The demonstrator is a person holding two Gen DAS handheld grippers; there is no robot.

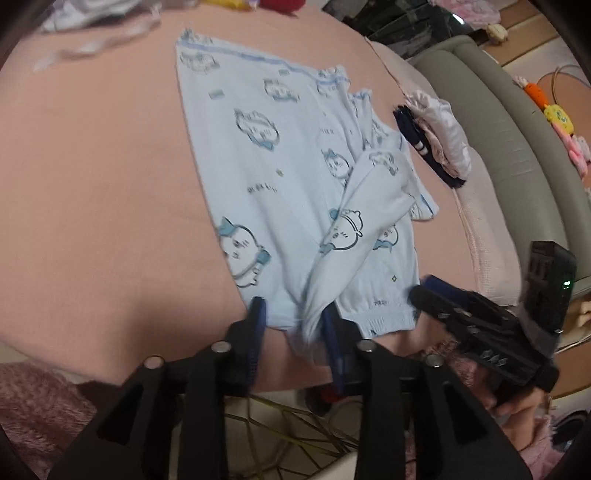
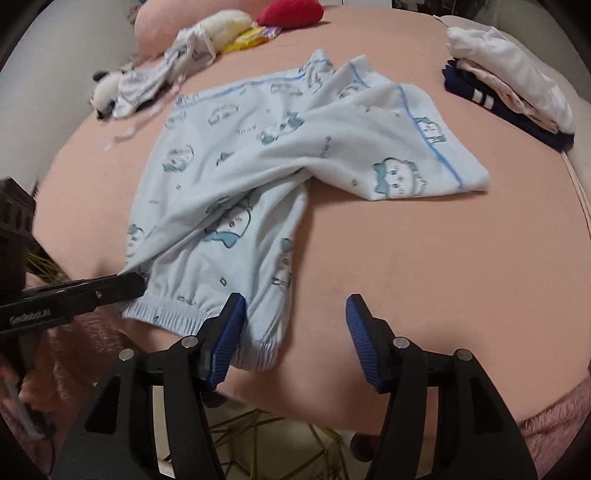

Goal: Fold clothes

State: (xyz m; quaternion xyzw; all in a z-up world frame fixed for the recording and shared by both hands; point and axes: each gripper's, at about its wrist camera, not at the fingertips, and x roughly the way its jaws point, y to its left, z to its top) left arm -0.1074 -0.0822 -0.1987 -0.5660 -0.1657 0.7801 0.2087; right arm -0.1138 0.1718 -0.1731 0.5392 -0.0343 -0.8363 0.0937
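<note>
Light blue pyjama trousers (image 1: 266, 177) with a cartoon print lie spread on the pink bed sheet (image 1: 92, 184), elastic cuffs toward me. My left gripper (image 1: 295, 321) is at the near cuff edge with its jaws apart. A bunched strip of the cloth (image 1: 314, 302) hangs loose between them, and the pads do not press it. In the right wrist view one part of the trousers (image 2: 369, 147) lies folded across to the right. My right gripper (image 2: 295, 325) is open, its left finger (image 2: 225, 336) over the right-hand cuff (image 2: 258, 354) and bare sheet under the other.
A stack of folded clothes (image 2: 509, 92) sits at the bed's far right edge. Loose white garments (image 2: 147, 81) and plush toys (image 2: 288, 13) lie at the far side. A grey padded frame (image 1: 509, 140) runs along the right. A hand (image 1: 517, 406) holds the right gripper.
</note>
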